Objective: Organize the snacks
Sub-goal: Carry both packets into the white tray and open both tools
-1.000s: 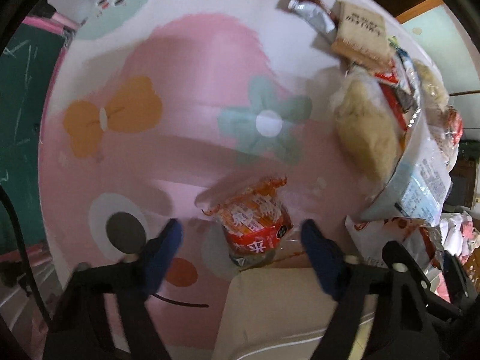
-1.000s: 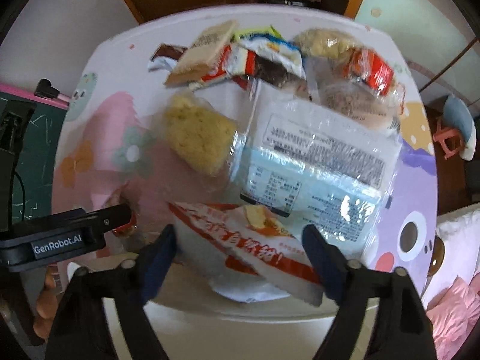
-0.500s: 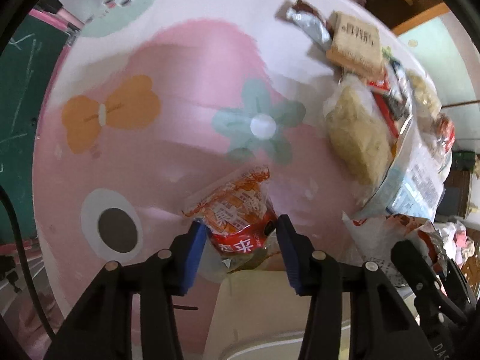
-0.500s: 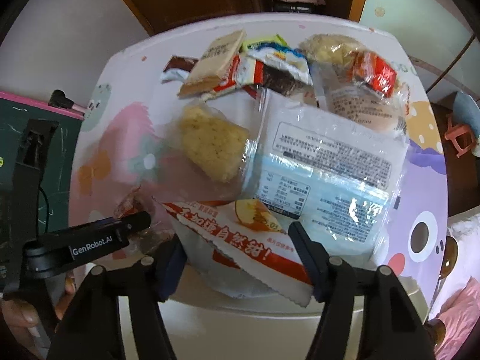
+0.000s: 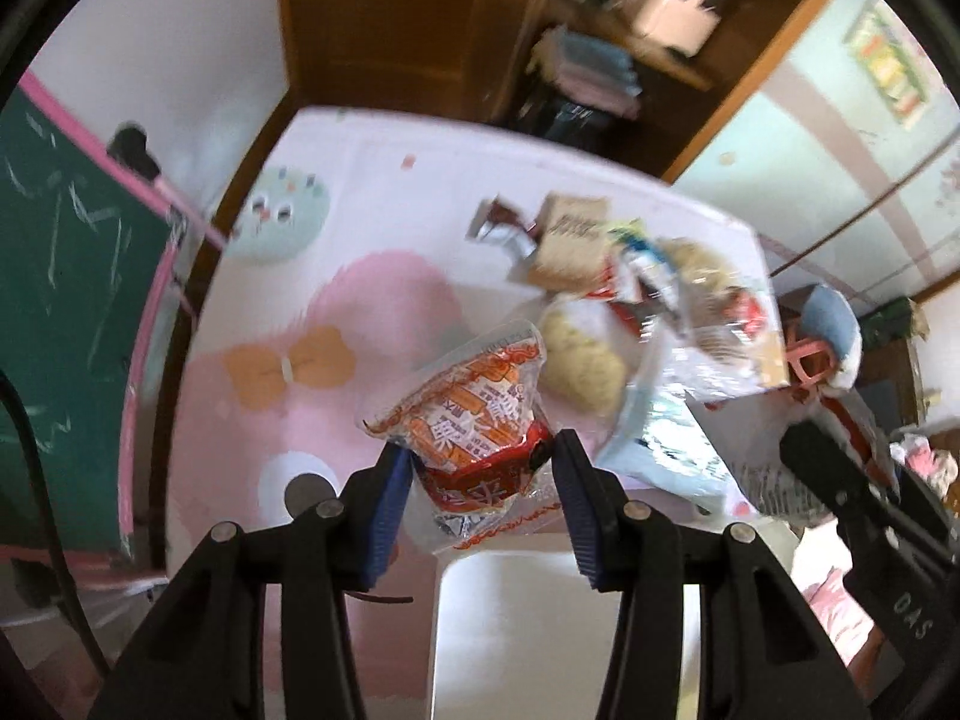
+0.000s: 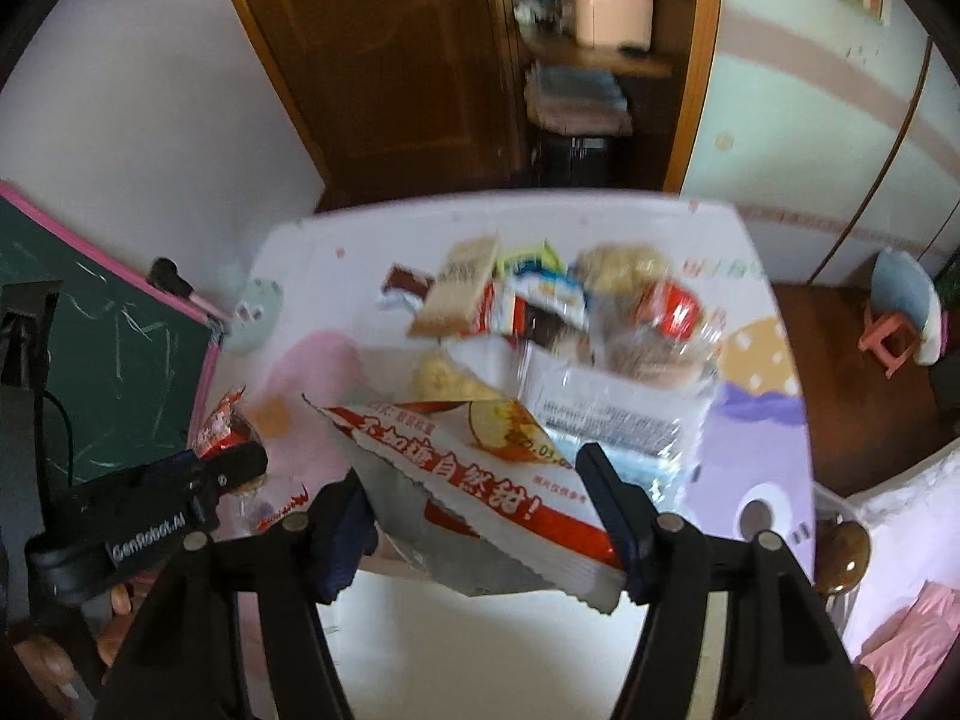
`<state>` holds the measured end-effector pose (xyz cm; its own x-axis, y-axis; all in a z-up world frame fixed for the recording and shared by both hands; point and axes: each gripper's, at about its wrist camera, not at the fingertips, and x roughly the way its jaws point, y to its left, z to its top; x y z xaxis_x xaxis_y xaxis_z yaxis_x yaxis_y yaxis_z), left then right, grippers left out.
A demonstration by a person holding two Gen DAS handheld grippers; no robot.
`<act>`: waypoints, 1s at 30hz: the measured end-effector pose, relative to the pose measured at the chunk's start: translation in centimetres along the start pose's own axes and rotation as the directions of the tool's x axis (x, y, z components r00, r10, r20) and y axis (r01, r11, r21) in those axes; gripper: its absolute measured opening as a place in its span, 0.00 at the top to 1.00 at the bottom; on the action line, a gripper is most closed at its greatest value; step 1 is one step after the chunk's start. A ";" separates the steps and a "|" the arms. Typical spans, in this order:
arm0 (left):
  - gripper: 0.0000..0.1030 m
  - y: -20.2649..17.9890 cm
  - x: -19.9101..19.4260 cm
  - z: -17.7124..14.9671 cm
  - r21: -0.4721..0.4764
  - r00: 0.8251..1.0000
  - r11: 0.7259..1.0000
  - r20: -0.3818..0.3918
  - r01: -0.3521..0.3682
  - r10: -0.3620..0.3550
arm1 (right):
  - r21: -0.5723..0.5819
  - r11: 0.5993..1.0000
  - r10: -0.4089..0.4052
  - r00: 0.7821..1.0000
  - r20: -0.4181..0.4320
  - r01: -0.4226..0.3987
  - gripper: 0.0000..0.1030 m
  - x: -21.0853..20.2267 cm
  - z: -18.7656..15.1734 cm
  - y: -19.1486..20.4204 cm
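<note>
My left gripper (image 5: 480,468) is shut on a small red-and-orange snack packet (image 5: 474,420) and holds it lifted above the pink patterned table (image 5: 360,228). My right gripper (image 6: 480,498) is shut on a flat white-and-red snack bag (image 6: 480,480), also lifted off the table. The left gripper (image 6: 198,480) shows at the left of the right wrist view with its packet. A pile of snacks (image 6: 540,312) lies on the table's far right part. A white bin (image 5: 540,630) sits below both grippers at the near edge.
A green chalkboard (image 5: 60,300) stands left of the table. A wooden door (image 6: 390,60) and shelves are behind it. A large clear printed bag (image 6: 612,414) lies in the pile. A small pink stool (image 6: 894,330) stands at the right.
Both grippers closed on their snacks and lifted them off the table. The views tilted up, and the door and room behind the table came into sight.
</note>
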<state>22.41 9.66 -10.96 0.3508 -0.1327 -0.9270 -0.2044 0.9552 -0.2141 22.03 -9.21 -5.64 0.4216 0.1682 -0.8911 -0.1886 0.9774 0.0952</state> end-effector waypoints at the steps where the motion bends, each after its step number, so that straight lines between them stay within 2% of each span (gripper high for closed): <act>1: 0.56 -0.4 -1.3 -0.2 0.020 1.000 1.000 0.019 0.010 -0.010 | -0.004 1.000 -0.003 1.000 0.019 0.003 0.37 -0.9 0.1 0.3; 8: 0.56 -2.4 -7.2 -2.4 0.146 0.993 0.989 0.103 0.039 -0.055 | -0.027 0.998 -0.047 0.988 0.144 0.052 0.37 -7.8 -1.0 1.3; 13: 0.56 -3.7 -10.0 -4.9 0.221 0.988 0.975 0.138 0.035 -0.067 | -0.040 0.996 -0.073 0.978 0.195 0.083 0.37 -11.2 -2.7 1.5; 17: 0.55 -4.4 -11.5 -7.3 0.252 0.987 0.967 0.144 0.025 -0.063 | -0.061 0.994 -0.076 0.976 0.204 0.090 0.37 -13.0 -4.2 1.4; 24: 0.55 -5.8 -11.9 -11.2 0.247 0.988 0.969 0.151 -0.010 -0.029 | -0.138 0.985 -0.077 0.981 0.181 0.103 0.37 -14.6 -7.4 1.0; 27: 0.55 -6.9 -11.4 -13.3 0.254 0.990 0.967 0.143 -0.035 -0.002 | -0.156 0.983 -0.075 0.987 0.141 0.097 0.36 -14.4 -9.2 0.2; 30: 0.55 -7.6 -10.3 -15.1 0.263 0.990 0.962 0.135 -0.069 0.034 | -0.144 0.987 -0.064 0.997 0.047 0.071 0.36 -12.6 -11.3 -1.3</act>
<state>6.52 -0.21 -4.45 0.4634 -0.0629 -0.8839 0.0196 0.9980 -0.0608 6.99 -14.03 0.43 0.4745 0.1109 -0.8733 -0.2844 0.9581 -0.0329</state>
